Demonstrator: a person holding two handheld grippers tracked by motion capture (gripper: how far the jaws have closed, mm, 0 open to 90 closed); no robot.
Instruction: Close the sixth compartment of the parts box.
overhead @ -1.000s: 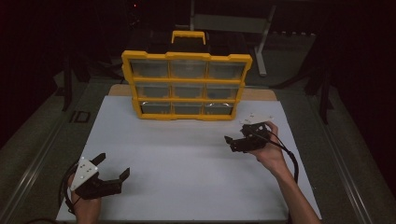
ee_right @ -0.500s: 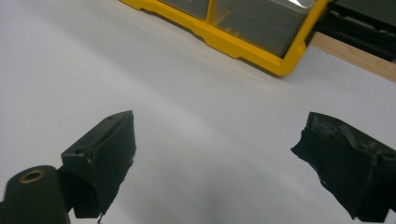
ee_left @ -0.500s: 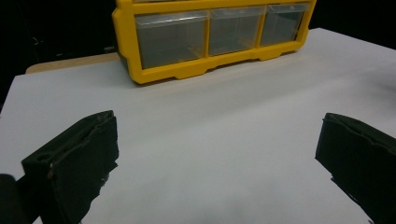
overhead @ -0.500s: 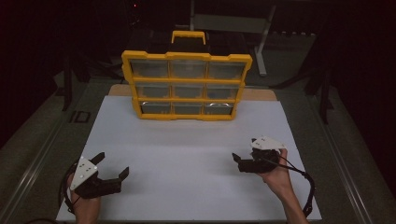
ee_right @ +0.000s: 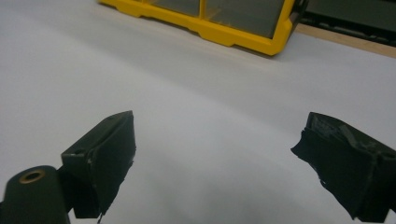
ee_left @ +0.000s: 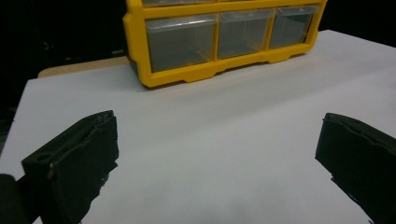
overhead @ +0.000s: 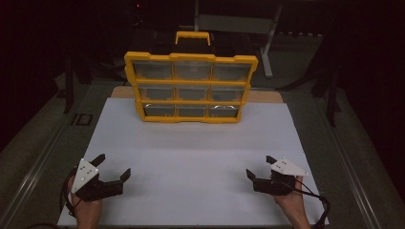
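The left gripper [overhead: 113, 168] is held low over the near left corner of the white mat [overhead: 200, 152], its jaws spread wide with nothing between them; in the left gripper view the same wide gap is seen, with bare white surface between the two black jaws. The right gripper [overhead: 258, 167] is held over the near right corner, its jaws likewise parted and empty, as is confirmed in the right gripper view. A broad stretch of bare mat lies between the two grippers, which are well apart from each other. Ahead of both grippers, at the far end of the mat, the yellow drawer organizer [overhead: 191, 88] is stood upright, with three rows of three clear drawers facing the grippers and a yellow handle [overhead: 193, 37] on top. From the left gripper it is found ahead and to the right; from the right gripper, ahead and to the left. Open white surface separates each gripper from the organizer's bottom edge. The mat's near edge runs just behind both hands, and its side edge lies close outboard of each gripper. What the drawers contain cannot be made out through the dim light, though something pale may lie in the bottom row.
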